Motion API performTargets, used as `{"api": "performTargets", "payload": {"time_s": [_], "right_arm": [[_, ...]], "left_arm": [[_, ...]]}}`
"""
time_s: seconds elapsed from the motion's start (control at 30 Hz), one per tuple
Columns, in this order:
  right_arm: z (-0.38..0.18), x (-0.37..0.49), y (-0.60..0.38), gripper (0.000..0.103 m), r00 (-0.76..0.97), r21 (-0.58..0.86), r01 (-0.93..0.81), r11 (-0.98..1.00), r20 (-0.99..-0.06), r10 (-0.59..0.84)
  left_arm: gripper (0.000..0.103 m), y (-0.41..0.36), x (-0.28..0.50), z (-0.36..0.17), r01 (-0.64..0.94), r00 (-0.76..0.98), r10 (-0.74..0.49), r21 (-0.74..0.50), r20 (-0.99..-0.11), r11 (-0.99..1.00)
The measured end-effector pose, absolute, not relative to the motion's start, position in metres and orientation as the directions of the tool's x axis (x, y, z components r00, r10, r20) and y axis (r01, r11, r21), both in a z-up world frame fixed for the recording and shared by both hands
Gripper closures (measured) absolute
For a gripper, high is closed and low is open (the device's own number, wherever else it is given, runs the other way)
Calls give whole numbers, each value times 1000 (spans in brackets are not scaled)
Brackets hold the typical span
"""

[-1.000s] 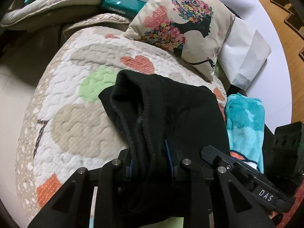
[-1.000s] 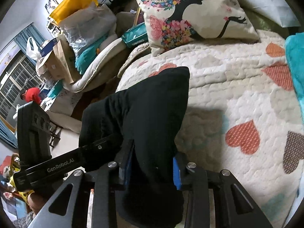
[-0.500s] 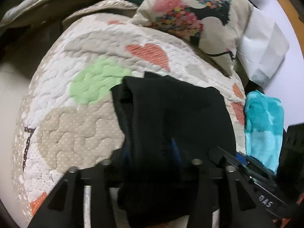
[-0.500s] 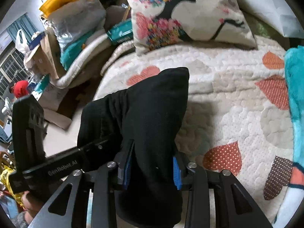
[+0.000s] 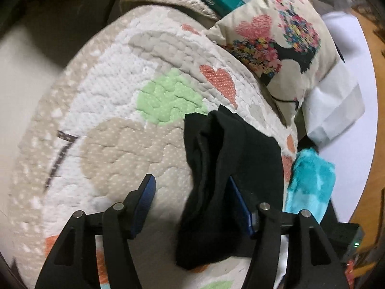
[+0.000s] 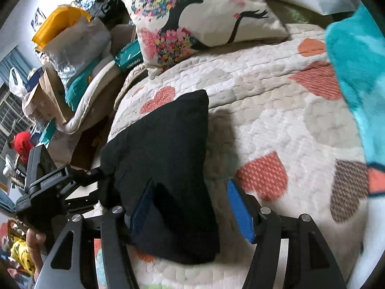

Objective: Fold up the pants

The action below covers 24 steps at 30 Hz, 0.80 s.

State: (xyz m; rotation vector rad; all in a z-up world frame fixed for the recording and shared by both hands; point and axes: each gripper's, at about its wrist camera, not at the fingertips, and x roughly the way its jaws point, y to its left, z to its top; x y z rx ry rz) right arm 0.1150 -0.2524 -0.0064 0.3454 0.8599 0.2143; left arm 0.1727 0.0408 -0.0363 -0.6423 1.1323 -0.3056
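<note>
The black pants (image 5: 231, 175) lie bunched in a folded heap on the heart-patterned quilt (image 5: 125, 120). My left gripper (image 5: 192, 197) is open, its jaws wide apart; the cloth drapes against the right blue pad and the left pad is bare. In the right wrist view the pants (image 6: 168, 149) lie on the quilt (image 6: 276, 110) as a dark wedge. My right gripper (image 6: 192, 204) is open, the left pad against the cloth and the right pad clear of it. The left gripper's body (image 6: 55, 187) shows at the left.
A floral pillow (image 5: 276, 36) lies at the head of the quilt. A teal towel (image 5: 310, 183) lies right of the pants, also in the right wrist view (image 6: 356, 72). White paper bag (image 5: 334, 106) behind. Bags and boxes (image 6: 60, 48) crowd the room at left. The quilt's edge drops off at left.
Both grippers have opened and let go of the pants, which now rest on the quilt. Both grippers were shut on the cloth in the earlier frames.
</note>
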Motion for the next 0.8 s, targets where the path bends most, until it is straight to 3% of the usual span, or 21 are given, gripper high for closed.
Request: {"api": "performTargets", "payload": {"time_s": [0.2,0.33,0.43,0.5,0.6,0.8], "right_arm": [[7,55,-250,30,667,367,-48,929,-680,303],[5,11,-234,29,675,290,-83,953,-687,268],[0,-11,-221,29,693,176,-83,981,-697,184],[-4,-20,-216,29,713,94,-54,994,-693,105],[-3,-27,-208,29,739,-11,-33,999,-673,17],[-1,-27,-201,29,750,-27,-67,997,-660,33]], "left_arm": [[42,40,117,-19,-24,472,-425,-494,-772,869],[42,13,56,-2,31,623,-173,-197,-763,980],[36,-1,16,7,22,698,-64,-69,-713,997],[28,1,-5,10,-20,726,-22,-53,-688,998],[27,6,-21,8,-62,717,-7,-73,-697,995],[27,1,-31,-3,-58,693,21,-26,-720,998]]}}
